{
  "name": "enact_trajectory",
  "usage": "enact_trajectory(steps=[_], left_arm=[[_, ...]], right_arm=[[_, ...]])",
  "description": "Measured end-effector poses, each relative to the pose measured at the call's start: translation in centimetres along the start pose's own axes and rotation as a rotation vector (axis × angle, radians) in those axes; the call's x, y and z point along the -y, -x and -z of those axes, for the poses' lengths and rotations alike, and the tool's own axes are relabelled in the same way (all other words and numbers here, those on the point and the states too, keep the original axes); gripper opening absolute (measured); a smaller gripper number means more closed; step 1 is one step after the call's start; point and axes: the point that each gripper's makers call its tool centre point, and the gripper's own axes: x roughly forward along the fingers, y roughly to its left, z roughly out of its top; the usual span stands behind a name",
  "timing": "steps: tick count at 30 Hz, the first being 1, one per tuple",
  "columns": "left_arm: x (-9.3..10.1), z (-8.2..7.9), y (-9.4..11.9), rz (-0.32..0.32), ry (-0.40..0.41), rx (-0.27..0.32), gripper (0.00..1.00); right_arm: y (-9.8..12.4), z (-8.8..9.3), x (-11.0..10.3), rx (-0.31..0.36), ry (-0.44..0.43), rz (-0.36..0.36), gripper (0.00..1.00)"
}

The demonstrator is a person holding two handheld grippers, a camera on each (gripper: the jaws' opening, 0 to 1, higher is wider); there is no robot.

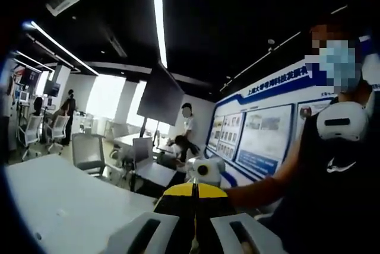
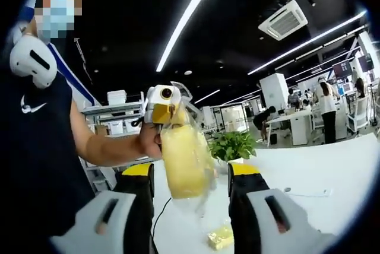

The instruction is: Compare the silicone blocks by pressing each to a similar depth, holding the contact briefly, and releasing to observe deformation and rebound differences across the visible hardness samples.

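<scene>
Left gripper (image 2: 169, 113) clamping a clear bag of yellow silicone blocks (image 2: 185, 159) between the right gripper's (image 2: 190, 191) wide-parted jaws.

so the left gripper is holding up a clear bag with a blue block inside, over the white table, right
Nearly: the block is yellow, not blue. The right gripper view shows the left gripper pinching the top of the clear bag, which hangs above the white table with the yellow block inside.
</scene>
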Motion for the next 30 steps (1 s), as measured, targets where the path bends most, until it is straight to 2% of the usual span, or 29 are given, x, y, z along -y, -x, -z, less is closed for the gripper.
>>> enact_trajectory(steps=[6,15,21,27,29,30], left_arm=[[0.5,0.3,-0.5,0.023,0.002,-0.011,0.0],[0.5,0.5,-0.3,0.033,0.018,0.002,0.0],[0.8,0.5,0.2,0.055,0.017,0.016,0.0],[1.0,1.0,0.3,0.063,-0.006,-0.026,0.0],[1.0,0.8,0.3,0.063,-0.025,-0.017,0.04],[1.3,0.2,0.3,0.074,-0.026,0.016,0.08]], right_arm=[[-0.3,0.3,-0.5,-0.004,-0.015,-0.031,0.32],[-0.2,0.4,-0.9,-0.021,-0.007,-0.032,0.28],[-0.4,0.4,-1.6,-0.082,-0.023,-0.035,0.21],[-0.2,1.0,-1.7,-0.139,0.0,-0.03,0.16],[-0.1,1.3,-1.6,-0.155,-0.009,-0.028,0.15],[0.0,1.5,-1.6,-0.167,-0.009,-0.028,0.14]])
